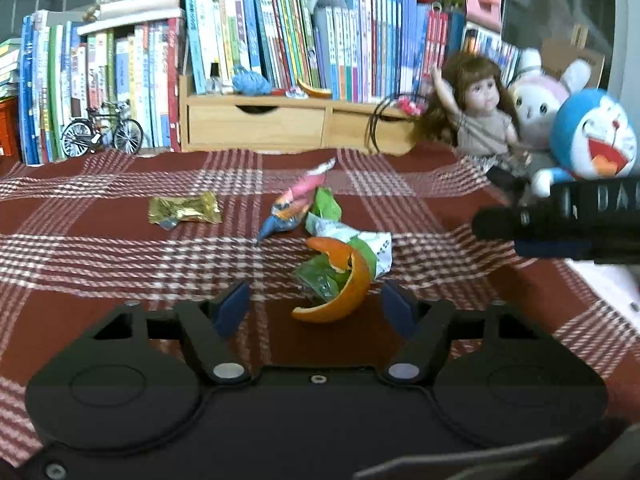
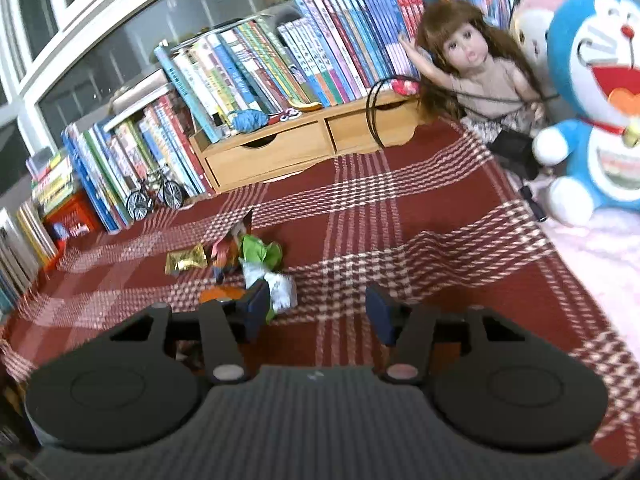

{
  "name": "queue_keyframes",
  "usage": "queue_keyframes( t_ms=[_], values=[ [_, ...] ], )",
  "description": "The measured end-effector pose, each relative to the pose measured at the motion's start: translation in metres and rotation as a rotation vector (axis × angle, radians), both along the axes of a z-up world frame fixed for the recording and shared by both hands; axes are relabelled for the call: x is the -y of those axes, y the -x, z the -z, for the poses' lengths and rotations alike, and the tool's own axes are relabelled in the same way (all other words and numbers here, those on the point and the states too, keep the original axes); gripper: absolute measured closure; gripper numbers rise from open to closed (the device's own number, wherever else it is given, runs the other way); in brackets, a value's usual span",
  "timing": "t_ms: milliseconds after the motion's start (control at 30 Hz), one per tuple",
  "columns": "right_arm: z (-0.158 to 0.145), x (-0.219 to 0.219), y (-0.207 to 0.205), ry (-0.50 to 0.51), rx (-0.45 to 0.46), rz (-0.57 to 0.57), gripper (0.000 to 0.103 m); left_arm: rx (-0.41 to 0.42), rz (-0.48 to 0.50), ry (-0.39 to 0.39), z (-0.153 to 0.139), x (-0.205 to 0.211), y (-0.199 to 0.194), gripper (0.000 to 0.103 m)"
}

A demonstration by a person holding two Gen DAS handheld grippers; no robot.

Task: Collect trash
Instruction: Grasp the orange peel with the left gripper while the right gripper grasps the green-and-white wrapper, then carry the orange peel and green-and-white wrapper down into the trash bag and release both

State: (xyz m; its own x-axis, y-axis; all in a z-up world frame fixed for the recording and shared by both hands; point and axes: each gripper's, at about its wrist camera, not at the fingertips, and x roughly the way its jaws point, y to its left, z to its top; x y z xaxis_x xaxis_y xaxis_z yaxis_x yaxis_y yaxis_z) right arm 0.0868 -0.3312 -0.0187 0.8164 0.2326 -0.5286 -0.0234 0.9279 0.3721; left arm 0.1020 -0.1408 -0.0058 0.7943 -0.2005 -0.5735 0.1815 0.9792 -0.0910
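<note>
The left gripper (image 1: 316,306) stands partly open with the orange peel (image 1: 334,288) between its blue pads, but neither pad touches the peel; it holds nothing. The jaws look lined up either side of the peel, probably so a squeeze can take it first.

The right gripper (image 2: 316,308) is also partly open and empty, its jaws over bare cloth just right of the peel. In the left view its black body comes in well to the peel's right.

Just behind the peel lies a crumpled green and white wrapper (image 1: 340,236), touching it. A pink and blue wrapper (image 1: 294,204) lies behind and left of the peel, and a gold wrapper (image 1: 184,210) further left, apart from the rest.

All this trash sits on a red checked cloth (image 1: 120,248). Far behind the peel stand a wooden drawer unit (image 1: 280,124) and rows of books (image 1: 280,32); a toy bicycle (image 1: 102,132) is behind to its left, a doll (image 1: 480,112) and a blue plush toy (image 1: 596,136) behind to its right.
</note>
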Motion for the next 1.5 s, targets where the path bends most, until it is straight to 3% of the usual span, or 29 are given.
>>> queue_keyframes(
  t_ms=[100, 233, 400, 733, 967, 1167, 1233, 1300, 1367, 1500],
  values=[
    [0.007, 0.003, -0.016, -0.026, -0.021, -0.005, 0.044, -0.031, 0.0, 0.024, 0.012, 0.006, -0.013, 0.059],
    [0.018, 0.0, -0.034, -0.049, -0.042, -0.004, 0.043, -0.011, -0.007, 0.005, 0.014, 0.006, -0.008, 0.072],
    [0.026, -0.008, -0.05, -0.108, -0.045, -0.035, 0.041, 0.001, 0.023, 0.033, 0.001, -0.011, 0.013, 0.072],
    [0.027, -0.061, -0.066, -0.175, -0.039, -0.193, 0.019, -0.034, 0.03, 0.066, -0.01, -0.056, 0.046, 0.072],
    [0.019, -0.098, -0.067, -0.165, -0.02, -0.295, 0.013, -0.036, 0.007, 0.076, -0.013, -0.083, 0.065, 0.071],
    [0.022, -0.139, -0.072, -0.075, -0.063, -0.376, 0.013, -0.028, -0.016, 0.062, -0.015, -0.104, 0.083, 0.071],
    [0.025, -0.15, -0.074, -0.044, -0.08, -0.389, 0.02, -0.03, -0.027, 0.063, -0.016, -0.11, 0.087, 0.071],
    [0.029, -0.155, -0.073, -0.024, -0.096, -0.387, 0.042, -0.028, -0.033, 0.066, -0.017, -0.116, 0.09, 0.071],
    [0.031, -0.156, -0.069, -0.033, -0.096, -0.394, 0.049, -0.022, -0.038, 0.067, -0.018, -0.119, 0.094, 0.071],
    [0.023, -0.157, -0.051, 0.004, -0.048, -0.39, 0.05, -0.014, -0.039, 0.073, -0.022, -0.125, 0.102, 0.071]
  ],
)
